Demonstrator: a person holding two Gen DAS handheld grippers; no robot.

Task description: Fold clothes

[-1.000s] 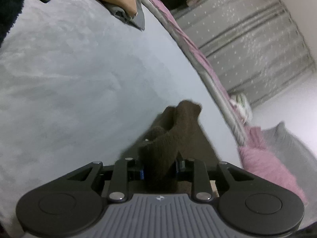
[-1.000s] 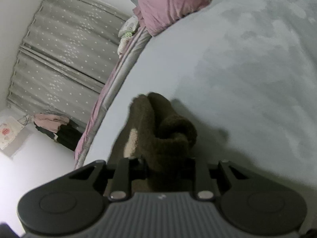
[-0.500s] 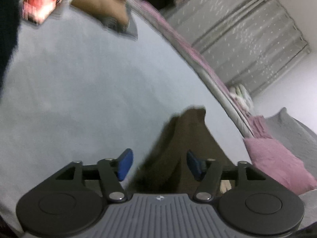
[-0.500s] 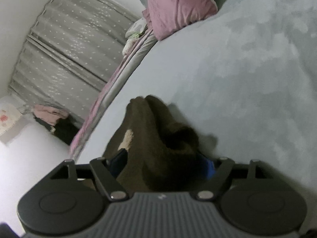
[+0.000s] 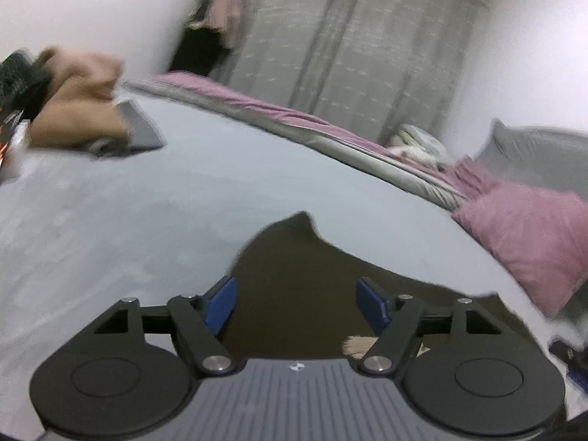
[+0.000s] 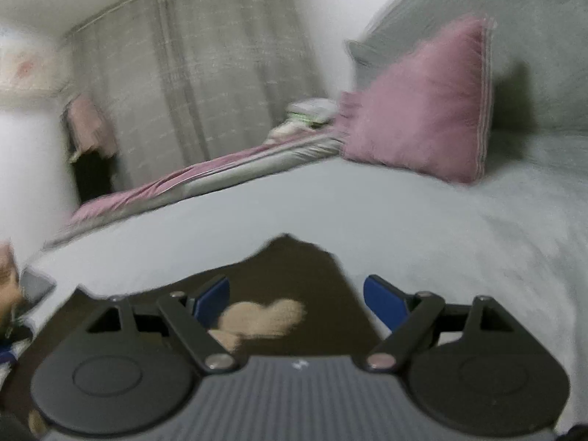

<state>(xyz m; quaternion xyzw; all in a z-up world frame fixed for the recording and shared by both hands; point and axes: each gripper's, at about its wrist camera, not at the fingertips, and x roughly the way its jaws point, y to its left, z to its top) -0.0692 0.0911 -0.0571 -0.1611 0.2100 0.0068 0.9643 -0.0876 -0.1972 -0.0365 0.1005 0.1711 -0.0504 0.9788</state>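
A dark brown garment (image 5: 294, 268) lies flat on the pale grey bed cover (image 5: 110, 220). My left gripper (image 5: 296, 303) hovers over it, open, blue pads spread apart with nothing between them. In the right wrist view the same brown garment (image 6: 294, 268) shows a tan patch (image 6: 264, 316) near its middle. My right gripper (image 6: 297, 301) is open above it, holding nothing.
A tan and grey pile of clothes (image 5: 81, 110) sits at the far left of the bed. A pink pillow (image 6: 422, 121) and a grey pillow (image 6: 514, 36) lean at the head. Pink and grey bedding (image 5: 294, 125) lines the far edge, before grey curtains (image 5: 349, 36).
Both grippers were shut on bunched folds of the brown garment; they opened, let it go and lifted back. The garment now lies flat and both views tilted toward the room.
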